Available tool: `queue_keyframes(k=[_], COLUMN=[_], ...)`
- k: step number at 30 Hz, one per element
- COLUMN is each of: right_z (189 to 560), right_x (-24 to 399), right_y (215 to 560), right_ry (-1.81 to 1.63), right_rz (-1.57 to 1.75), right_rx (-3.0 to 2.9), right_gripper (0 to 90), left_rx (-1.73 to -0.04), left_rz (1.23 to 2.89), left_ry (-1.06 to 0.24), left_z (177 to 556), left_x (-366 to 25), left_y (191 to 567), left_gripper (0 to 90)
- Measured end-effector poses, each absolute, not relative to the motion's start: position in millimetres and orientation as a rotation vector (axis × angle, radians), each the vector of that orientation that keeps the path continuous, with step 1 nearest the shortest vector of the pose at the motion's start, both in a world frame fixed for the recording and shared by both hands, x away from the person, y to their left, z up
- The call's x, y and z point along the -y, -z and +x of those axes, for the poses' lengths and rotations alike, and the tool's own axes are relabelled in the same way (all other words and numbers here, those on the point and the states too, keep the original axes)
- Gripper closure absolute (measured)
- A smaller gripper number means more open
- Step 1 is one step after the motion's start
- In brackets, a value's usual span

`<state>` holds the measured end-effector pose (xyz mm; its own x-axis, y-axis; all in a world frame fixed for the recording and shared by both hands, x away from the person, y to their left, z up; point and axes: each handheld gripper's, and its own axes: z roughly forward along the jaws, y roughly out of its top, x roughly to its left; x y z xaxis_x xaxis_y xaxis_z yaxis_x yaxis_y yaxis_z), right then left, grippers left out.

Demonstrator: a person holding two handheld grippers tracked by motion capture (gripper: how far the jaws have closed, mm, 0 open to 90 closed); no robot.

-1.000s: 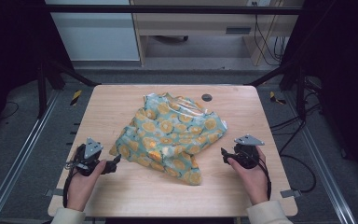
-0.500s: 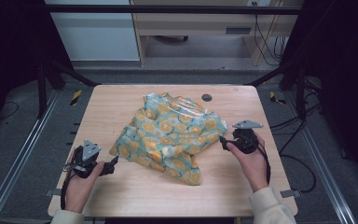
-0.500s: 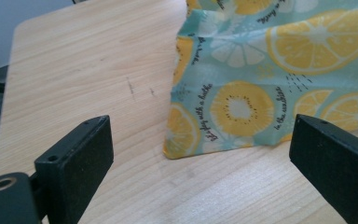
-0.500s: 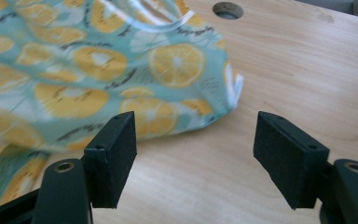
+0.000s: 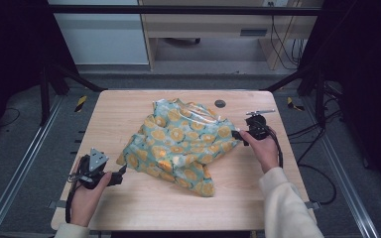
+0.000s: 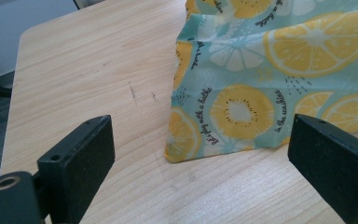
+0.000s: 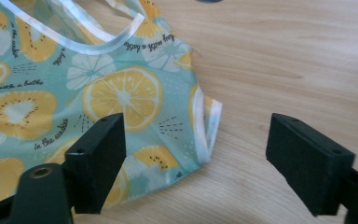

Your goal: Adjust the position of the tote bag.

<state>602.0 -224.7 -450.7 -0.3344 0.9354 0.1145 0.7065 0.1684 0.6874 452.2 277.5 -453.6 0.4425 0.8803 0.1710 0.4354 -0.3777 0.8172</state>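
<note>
Both tongs open, one forearm in from each bottom corner.

Left tongs point(image 5: 120, 173) low at near-left, gripped in the left hand point(image 5: 87, 196), jaws pointing right and wide apart in the left gripper view, nothing between them. Right tongs point(image 5: 239, 135) further forward at right, held by the right hand point(image 5: 264, 148), pale sleeve point(image 5: 287, 208) behind, jaws pointing left, spread wide in the right gripper view. Grey plate up on both; cable loops from each.

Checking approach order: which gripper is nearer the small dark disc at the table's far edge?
Right. The right gripper sits at the cloth's right edge, near the disc; the left gripper is at the cloth's near-left corner.
</note>
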Motion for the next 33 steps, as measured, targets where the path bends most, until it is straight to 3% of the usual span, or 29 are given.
queue_keyframes(k=[9,22,24,27,31,33], right_z=[612.4,619.1,622.2,623.7,620.2,618.1], right_x=[220.5,215.7,214.7,212.5,205.7,204.2], right_y=[466.6,479.1,481.5,482.1,478.9,475.4], right_ry=[-0.878,-0.92,-0.916,-0.979,-1.001,-1.034], right_rz=[1.587,1.608,1.61,1.605,1.532,1.511], right_rx=[-2.124,-2.157,-2.174,-2.169,-2.196,-2.19], right_gripper=[14.6,23.3,29.3,45.0,74.5,83.7], left_rx=[-1.082,-1.101,-1.104,-1.11,-1.109,-1.109], left_rz=[2.0,1.947,1.948,1.956,1.952,1.955], left_ry=[-0.81,-0.768,-0.751,-0.766,-0.774,-0.773], left_z=[452.1,451.4,452.9,453.2,451.0,451.6], left_x=[-274.4,-277.8,-277.7,-279.1,-280.8,-280.7], left_y=[453.7,452.9,454.7,454.8,453.4,453.5], left_gripper=[6.9,6.9,7.0,7.0,6.9,7.0])
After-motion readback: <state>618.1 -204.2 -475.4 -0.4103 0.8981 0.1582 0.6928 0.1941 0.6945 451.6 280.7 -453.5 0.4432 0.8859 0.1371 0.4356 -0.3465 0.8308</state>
